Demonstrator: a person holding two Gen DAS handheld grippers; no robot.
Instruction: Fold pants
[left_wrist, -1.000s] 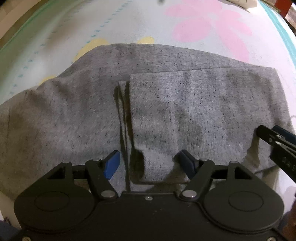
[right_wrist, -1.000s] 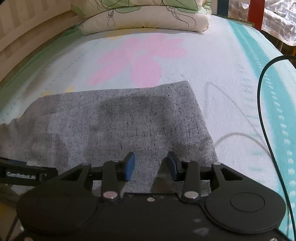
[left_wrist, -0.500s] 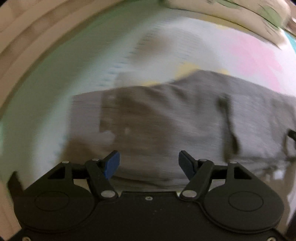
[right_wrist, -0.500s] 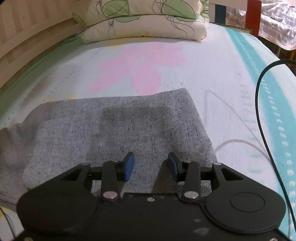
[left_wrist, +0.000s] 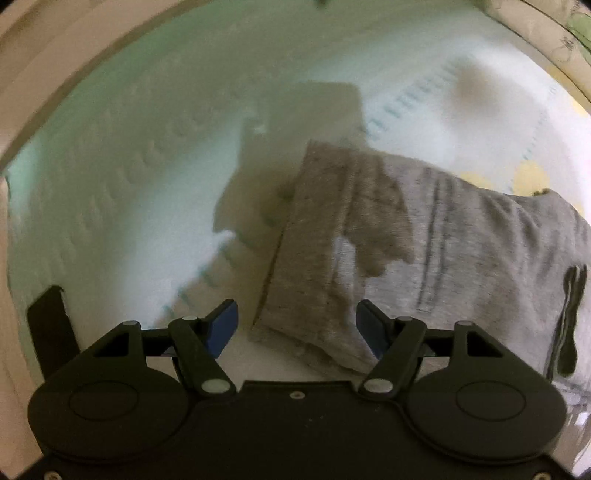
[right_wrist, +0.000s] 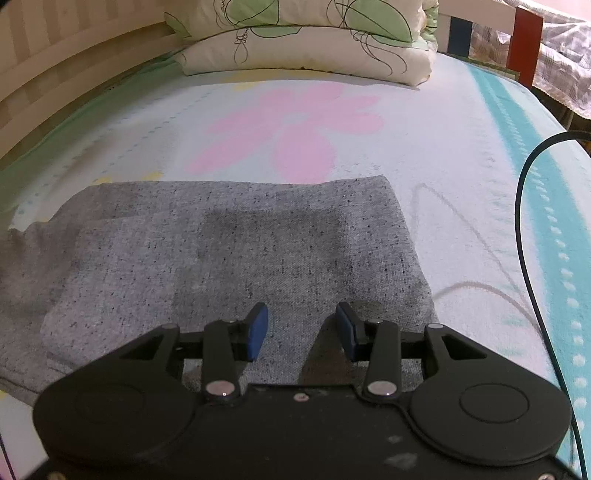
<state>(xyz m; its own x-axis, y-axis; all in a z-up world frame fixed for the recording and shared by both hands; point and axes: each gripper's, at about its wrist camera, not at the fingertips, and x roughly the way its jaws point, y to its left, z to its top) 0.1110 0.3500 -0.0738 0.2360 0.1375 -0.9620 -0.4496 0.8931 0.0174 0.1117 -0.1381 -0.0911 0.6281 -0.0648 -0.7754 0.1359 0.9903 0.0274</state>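
Right gripper (right_wrist: 298, 332): lower centre of its view, jaws partly apart with nothing between them, above the near edge of the grey pants (right_wrist: 236, 258). Pants: folded flat on the bedsheet (right_wrist: 443, 147), filling mid-frame. Black cable (right_wrist: 524, 229): right side. Pillow (right_wrist: 306, 48): top centre, farthest.

Left gripper (left_wrist: 295, 325): lower centre, jaws wide, gripping nothing; a pants end (left_wrist: 314, 258) lies just beyond them, toward the right.

Warm, dim indoor light. The left wrist view is smeared by motion blur, with a hard shadow on the bed sheet (left_wrist: 155, 229); the right view is sharp. Fisheye bending curves both edges.
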